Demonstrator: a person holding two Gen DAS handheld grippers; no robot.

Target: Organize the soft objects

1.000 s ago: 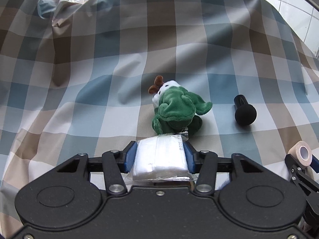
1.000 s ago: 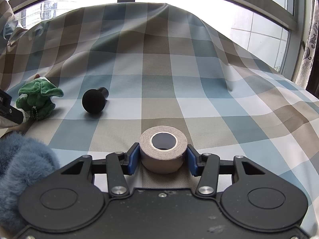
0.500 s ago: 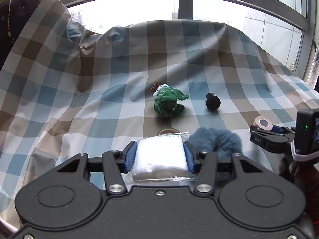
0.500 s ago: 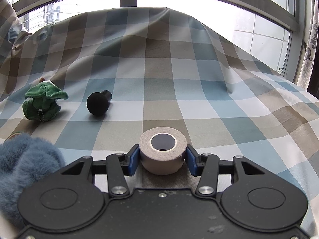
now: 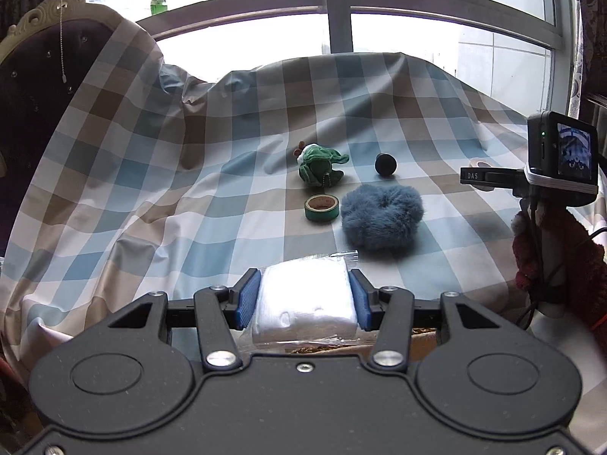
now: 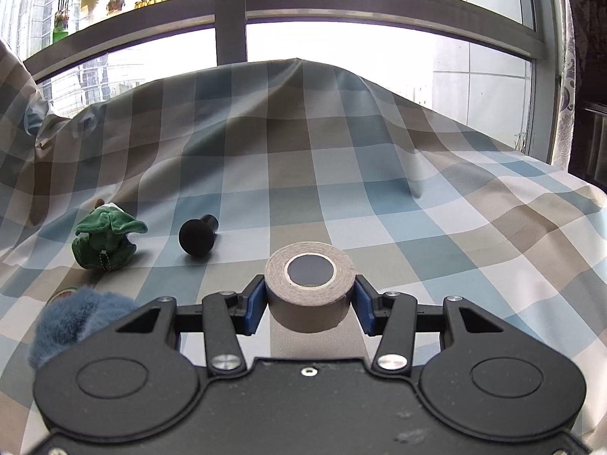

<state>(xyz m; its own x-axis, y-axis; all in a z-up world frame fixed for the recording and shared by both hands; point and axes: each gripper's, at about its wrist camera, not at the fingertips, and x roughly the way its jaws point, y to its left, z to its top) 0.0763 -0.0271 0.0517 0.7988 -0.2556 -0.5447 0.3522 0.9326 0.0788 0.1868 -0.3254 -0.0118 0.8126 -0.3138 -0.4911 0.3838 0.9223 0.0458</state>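
Observation:
My left gripper [image 5: 305, 299] is shut on a white soft pack in clear plastic wrap [image 5: 305, 305], held near the front edge of the checked cloth [image 5: 189, 208]. My right gripper [image 6: 310, 299] is shut on a beige tape roll [image 6: 310, 292] just above the cloth. A green plush toy [image 5: 320, 167] [image 6: 106, 242] lies mid-table. A fluffy blue scrunchie [image 5: 381, 218] [image 6: 76, 322] lies in front of it, to the right. The right gripper also shows at the right edge of the left wrist view [image 5: 474, 176].
A green tape roll [image 5: 321, 208] lies left of the scrunchie. A black knob-shaped object [image 5: 385, 165] [image 6: 198, 239] lies right of the plush. A dark chair back [image 5: 34, 94] stands at the left. A window frame [image 6: 303, 15] runs behind the table.
My left gripper has pulled back and up from the plush with the white pack, so the scrunchie and green tape came into view. My right gripper has risen slightly with the beige tape.

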